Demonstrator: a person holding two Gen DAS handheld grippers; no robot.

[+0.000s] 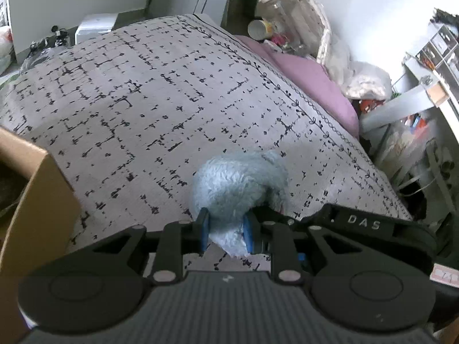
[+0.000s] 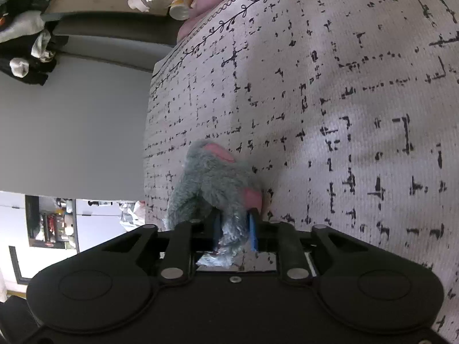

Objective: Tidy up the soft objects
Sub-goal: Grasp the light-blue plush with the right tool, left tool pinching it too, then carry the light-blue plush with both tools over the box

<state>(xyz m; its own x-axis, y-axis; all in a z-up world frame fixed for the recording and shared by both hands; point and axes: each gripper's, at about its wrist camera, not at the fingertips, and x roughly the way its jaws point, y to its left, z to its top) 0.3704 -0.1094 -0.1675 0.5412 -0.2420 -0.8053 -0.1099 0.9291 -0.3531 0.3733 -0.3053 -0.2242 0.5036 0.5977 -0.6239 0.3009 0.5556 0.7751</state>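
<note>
In the left wrist view my left gripper point(image 1: 225, 233) is shut on a fluffy light-blue plush toy point(image 1: 238, 183), which bulges out in front of the blue pads over the patterned bedspread point(image 1: 143, 91). In the right wrist view my right gripper point(image 2: 235, 233) is shut on a grey-blue plush toy point(image 2: 209, 183) with pink patches, held close to the bedspread point(image 2: 344, 100) near its edge. Most of each toy's gripped end is hidden between the pads.
A cardboard box point(image 1: 31, 200) stands at the left of the bed. A pink pillow point(image 1: 312, 86), bottles point(image 1: 275, 5) and plastic bags lie at the far right. Cluttered shelves point(image 1: 424, 91) stand right of the bed. A grey wall panel point(image 2: 71, 132) lies beside the bed.
</note>
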